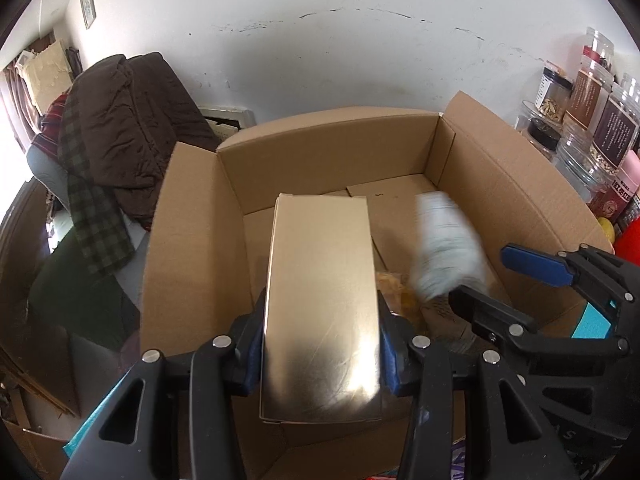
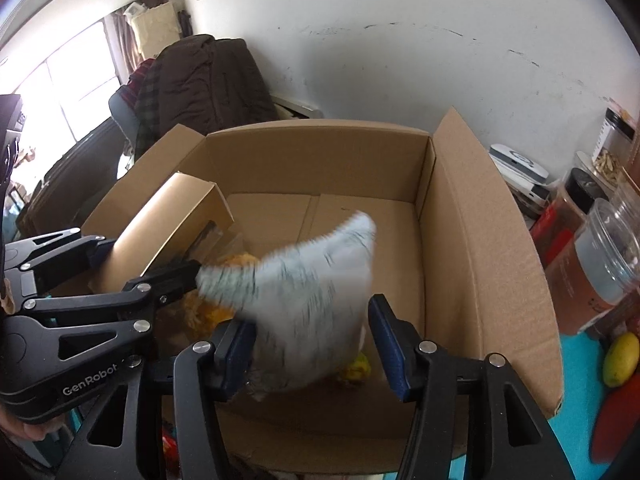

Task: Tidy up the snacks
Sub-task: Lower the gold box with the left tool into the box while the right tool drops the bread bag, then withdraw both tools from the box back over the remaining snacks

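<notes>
Left gripper (image 1: 322, 354) clamps a gold carton (image 1: 322, 300); right gripper (image 2: 312, 350) stands wide around a blurred white packet (image 2: 316, 292), over the cardboard box (image 2: 480, 240) beside jars (image 1: 592, 128).

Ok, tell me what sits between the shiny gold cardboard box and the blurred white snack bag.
An orange-yellow snack pack lies there, on the floor of the brown carton; the left wrist view shows it most clearly.

Plain brown corrugated cardboard, matt, for the open carton (image 1: 328, 148). Smooth card with a gold metallic sheen, glossy where light strikes, on the small box (image 1: 320, 304). Pale crinkled packet (image 2: 312, 292), blurred, likely plastic film. Matt black plastic, blue pads and bright metal rivets on both grippers. Clear plastic jars (image 1: 592, 120) alongside; quilted brown cloth (image 1: 132, 128) behind.
</notes>
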Motion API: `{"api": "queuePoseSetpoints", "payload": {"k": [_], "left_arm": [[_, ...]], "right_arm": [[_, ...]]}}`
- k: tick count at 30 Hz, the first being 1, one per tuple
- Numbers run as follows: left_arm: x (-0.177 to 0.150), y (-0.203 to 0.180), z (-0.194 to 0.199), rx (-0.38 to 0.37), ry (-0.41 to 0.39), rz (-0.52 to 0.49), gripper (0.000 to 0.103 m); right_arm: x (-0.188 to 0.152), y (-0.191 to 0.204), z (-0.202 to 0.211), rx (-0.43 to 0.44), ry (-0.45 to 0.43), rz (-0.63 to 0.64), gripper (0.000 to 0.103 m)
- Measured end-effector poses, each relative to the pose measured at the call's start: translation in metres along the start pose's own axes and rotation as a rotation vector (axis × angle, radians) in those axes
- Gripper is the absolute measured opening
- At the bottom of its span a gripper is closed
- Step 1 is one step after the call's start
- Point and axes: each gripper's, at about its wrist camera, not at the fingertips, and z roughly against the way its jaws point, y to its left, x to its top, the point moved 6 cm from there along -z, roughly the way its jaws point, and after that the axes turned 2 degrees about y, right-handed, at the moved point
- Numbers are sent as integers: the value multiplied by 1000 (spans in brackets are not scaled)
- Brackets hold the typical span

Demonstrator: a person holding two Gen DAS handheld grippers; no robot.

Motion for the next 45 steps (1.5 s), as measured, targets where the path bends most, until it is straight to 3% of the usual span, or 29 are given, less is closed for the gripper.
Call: {"api": "queuePoseSetpoints", "payload": {"k": [7,29,35,45], "left_arm": [[3,7,19,22,-38,12,46],[3,-5,128,-22,-214,32,46],[-6,-3,160,-41,-258,36,46],[-35,-7,189,-45,-278,34,46]], "right_arm": [[1,5,15,-20,-28,5,72],[3,14,130,-80,-186,11,72],[-3,25,167,-37,-232,-2,73],[-32,42,208,-65,-288,32,77]]}}
